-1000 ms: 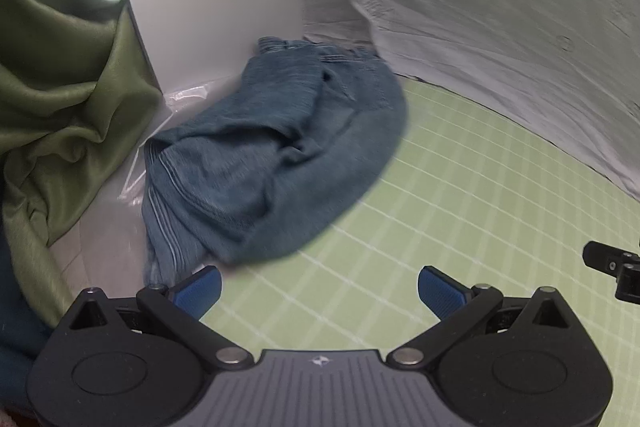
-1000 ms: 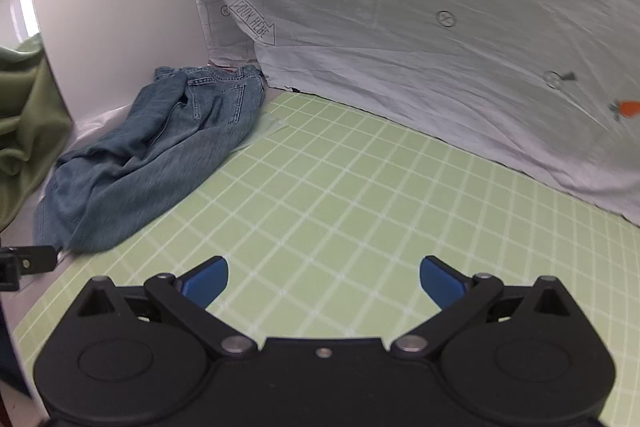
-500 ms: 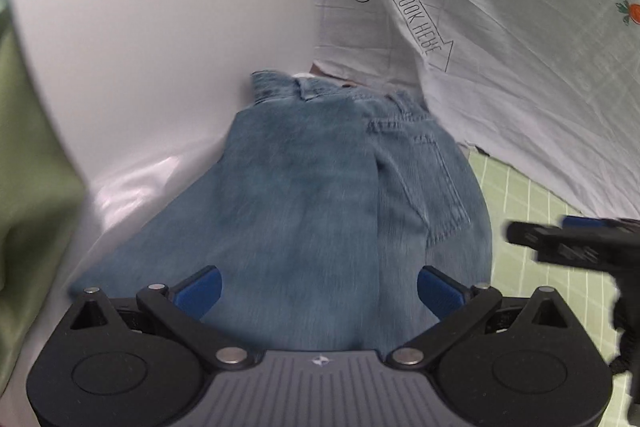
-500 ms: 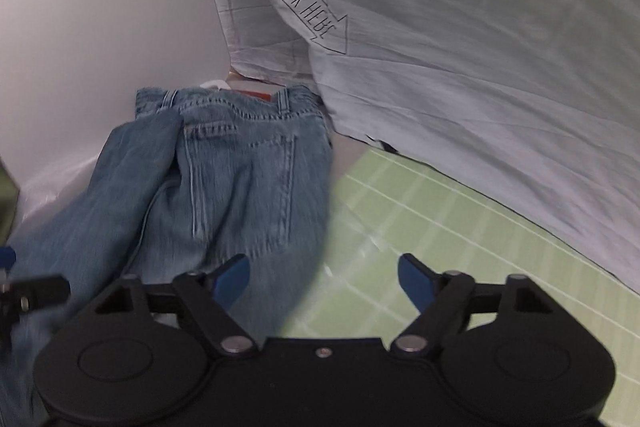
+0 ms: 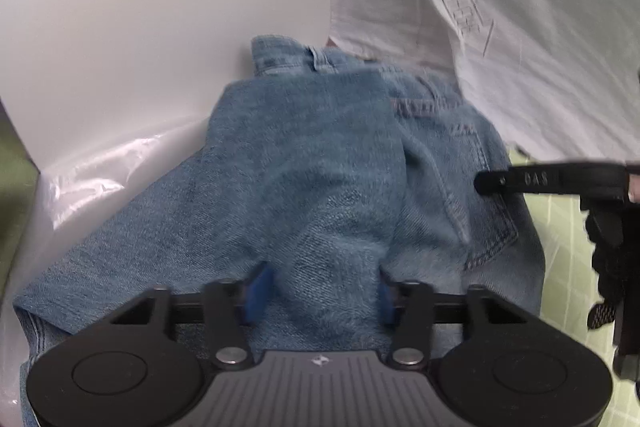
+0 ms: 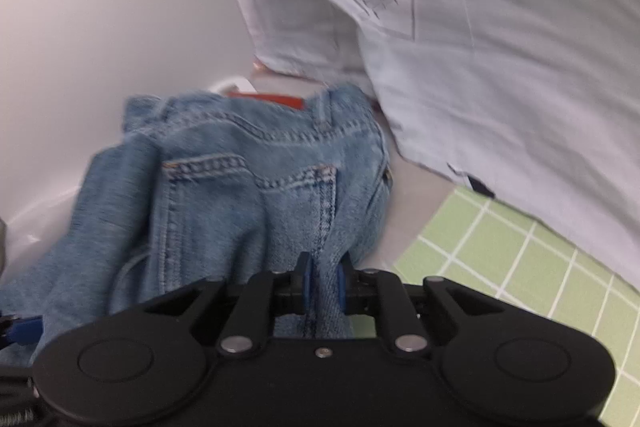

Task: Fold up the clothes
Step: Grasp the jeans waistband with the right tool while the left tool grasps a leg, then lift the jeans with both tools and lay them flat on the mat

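Observation:
A crumpled pair of blue jeans (image 5: 304, 187) lies in the back left corner, waistband toward the wall, and also shows in the right wrist view (image 6: 240, 187). My left gripper (image 5: 320, 291) is partly closed around a bunched fold of denim; its blue pads (image 5: 256, 291) press into the cloth from both sides. My right gripper (image 6: 322, 283) is shut on the jeans' right edge by the back pocket seam. The right gripper also shows at the right of the left wrist view (image 5: 552, 179).
A white wall (image 5: 160, 27) stands behind the jeans. A pale grey printed sheet (image 6: 500, 47) hangs at the back right. A green grid mat (image 6: 520, 267) covers the table to the right. Clear plastic (image 5: 88, 179) lies left of the jeans.
Both grippers moved forward onto the jeans. The right gripper closed on the denim's right edge. The left gripper's jaws narrowed around a fold of denim.

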Action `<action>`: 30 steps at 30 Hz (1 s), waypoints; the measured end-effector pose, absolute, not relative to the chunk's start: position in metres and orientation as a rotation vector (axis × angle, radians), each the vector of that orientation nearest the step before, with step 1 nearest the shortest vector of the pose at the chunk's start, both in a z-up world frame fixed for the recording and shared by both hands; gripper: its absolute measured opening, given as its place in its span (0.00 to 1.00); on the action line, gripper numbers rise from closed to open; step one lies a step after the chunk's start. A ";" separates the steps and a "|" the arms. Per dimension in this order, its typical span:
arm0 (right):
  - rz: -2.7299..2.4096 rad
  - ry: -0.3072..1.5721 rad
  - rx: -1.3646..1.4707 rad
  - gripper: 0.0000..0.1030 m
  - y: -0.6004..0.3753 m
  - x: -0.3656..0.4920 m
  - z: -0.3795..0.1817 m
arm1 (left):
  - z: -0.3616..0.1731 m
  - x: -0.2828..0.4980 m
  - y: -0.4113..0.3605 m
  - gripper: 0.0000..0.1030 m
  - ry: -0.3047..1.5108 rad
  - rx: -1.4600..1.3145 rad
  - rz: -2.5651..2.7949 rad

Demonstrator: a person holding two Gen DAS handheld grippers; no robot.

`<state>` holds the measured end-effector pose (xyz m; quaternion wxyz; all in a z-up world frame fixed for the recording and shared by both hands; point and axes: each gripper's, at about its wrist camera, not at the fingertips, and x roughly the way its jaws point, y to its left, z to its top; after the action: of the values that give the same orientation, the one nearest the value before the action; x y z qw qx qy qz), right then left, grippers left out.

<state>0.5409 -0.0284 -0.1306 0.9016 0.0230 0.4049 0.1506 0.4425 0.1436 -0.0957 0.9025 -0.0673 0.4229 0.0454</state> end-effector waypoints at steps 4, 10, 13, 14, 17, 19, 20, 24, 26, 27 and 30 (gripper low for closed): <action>0.324 0.714 0.034 0.06 -0.034 0.507 -0.094 | -0.075 0.430 0.151 0.14 0.828 -0.182 0.120; 0.213 0.525 0.123 0.05 -0.080 0.430 -0.020 | -0.030 0.388 0.141 0.13 0.721 -0.146 0.136; 0.098 0.472 0.088 0.05 -0.109 0.379 0.003 | -0.010 0.365 0.133 0.12 0.691 -0.150 0.113; 0.058 0.464 0.083 0.05 -0.120 0.361 0.009 | -0.004 0.355 0.128 0.12 0.685 -0.145 0.095; -0.065 0.447 0.124 0.05 -0.159 0.302 0.021 | 0.011 0.326 0.108 0.12 0.672 -0.128 0.031; -0.161 0.439 0.158 0.05 -0.187 0.257 0.025 | 0.021 0.304 0.089 0.12 0.666 -0.117 -0.025; -0.209 0.436 0.174 0.05 -0.202 0.234 0.027 | 0.024 0.294 0.078 0.12 0.665 -0.111 -0.056; -0.399 0.449 0.191 0.05 -0.263 0.135 0.033 | 0.027 0.245 0.012 0.12 0.698 -0.114 -0.197; -0.493 0.465 0.183 0.05 -0.295 0.082 0.033 | 0.025 0.221 -0.024 0.12 0.722 -0.123 -0.273; -0.540 0.475 0.177 0.05 -0.312 0.055 0.032 | 0.021 0.212 -0.043 0.13 0.746 -0.129 -0.314; -0.682 0.512 0.165 0.05 -0.361 -0.019 0.025 | 0.000 0.181 -0.106 0.15 0.844 -0.117 -0.434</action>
<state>-0.0186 -0.3612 0.0252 0.9071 0.0801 0.2479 -0.3306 0.1808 -0.1064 0.0000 0.8879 -0.0562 0.4059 -0.2089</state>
